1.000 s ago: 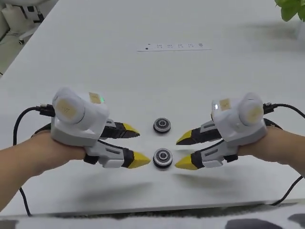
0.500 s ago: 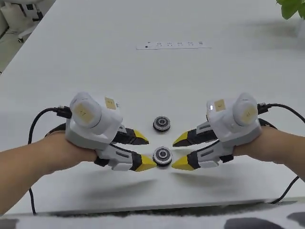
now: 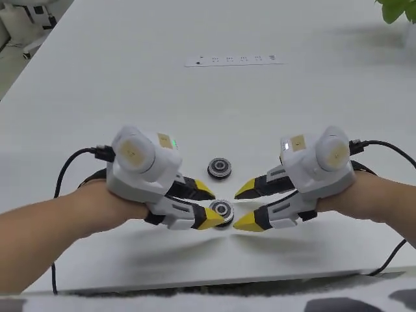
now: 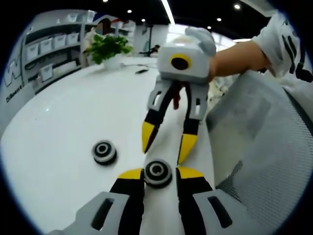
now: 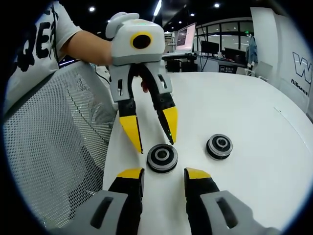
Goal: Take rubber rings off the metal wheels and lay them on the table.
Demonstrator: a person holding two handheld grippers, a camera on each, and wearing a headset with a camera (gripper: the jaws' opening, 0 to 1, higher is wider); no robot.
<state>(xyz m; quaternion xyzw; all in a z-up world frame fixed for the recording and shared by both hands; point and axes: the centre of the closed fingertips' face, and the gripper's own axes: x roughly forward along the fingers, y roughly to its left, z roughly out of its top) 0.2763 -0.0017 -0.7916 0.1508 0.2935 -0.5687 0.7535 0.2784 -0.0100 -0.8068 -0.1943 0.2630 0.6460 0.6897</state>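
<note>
Closing in from the left over the past second, the left gripper (image 3: 209, 205) is now set with its jaws spread to either side of the near metal wheel (image 3: 222, 210), which lies between its tips. Whether the tips already touch it cannot be told. The right gripper (image 3: 242, 206) is held almost where it was, jaws apart, its tips just short of the same wheel on the opposite side. The black rubber ring (image 5: 151, 161) is seen seated on this wheel, so removal is judged not yet begun. A second wheel (image 3: 220, 168), ring also on, lies just beyond both grippers. Farther ahead a power strip (image 3: 229, 60) is seen on the white table (image 3: 195, 110), well apart. Nothing is found in the way.
</note>
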